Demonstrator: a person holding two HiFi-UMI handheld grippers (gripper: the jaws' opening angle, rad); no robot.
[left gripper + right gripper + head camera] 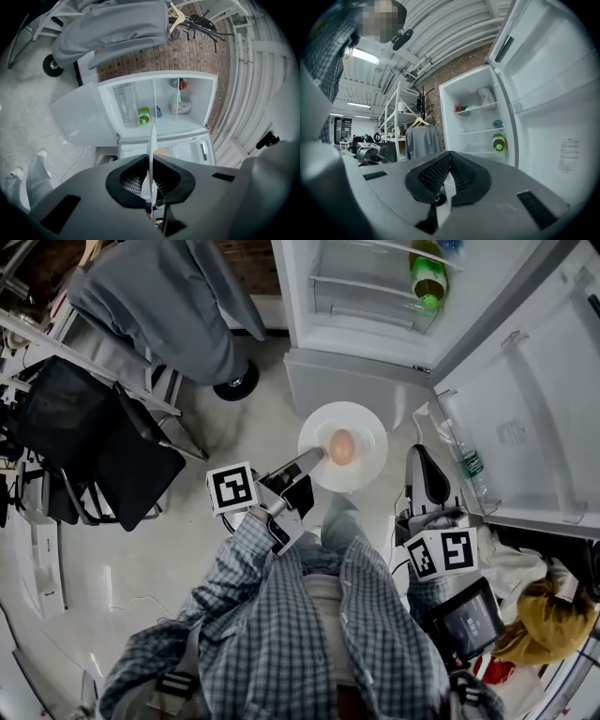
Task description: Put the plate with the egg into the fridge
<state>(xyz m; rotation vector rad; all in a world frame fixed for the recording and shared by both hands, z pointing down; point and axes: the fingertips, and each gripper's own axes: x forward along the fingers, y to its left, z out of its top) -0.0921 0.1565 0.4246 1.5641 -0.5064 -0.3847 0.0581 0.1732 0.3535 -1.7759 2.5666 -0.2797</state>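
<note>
A white plate (361, 418) with a brown egg (342, 446) on it hangs in front of the open fridge (375, 334). My left gripper (314, 457) is shut on the plate's near left rim. In the left gripper view the plate (152, 140) shows edge-on between the closed jaws, with a bit of the egg (162, 153) beside it and the fridge (159, 108) beyond. My right gripper (419, 465) is shut on nothing, held right of the plate near the fridge door (534, 399). In the right gripper view the shut right gripper (449, 157) points at the fridge shelves (480, 133).
A green bottle (428, 277) lies on a fridge shelf; a clear bottle (464, 460) stands in the door rack. A grey garment (173, 301) hangs on a rack at the left, above a black folded object (103, 446). A yellow bag (544, 615) lies at the right.
</note>
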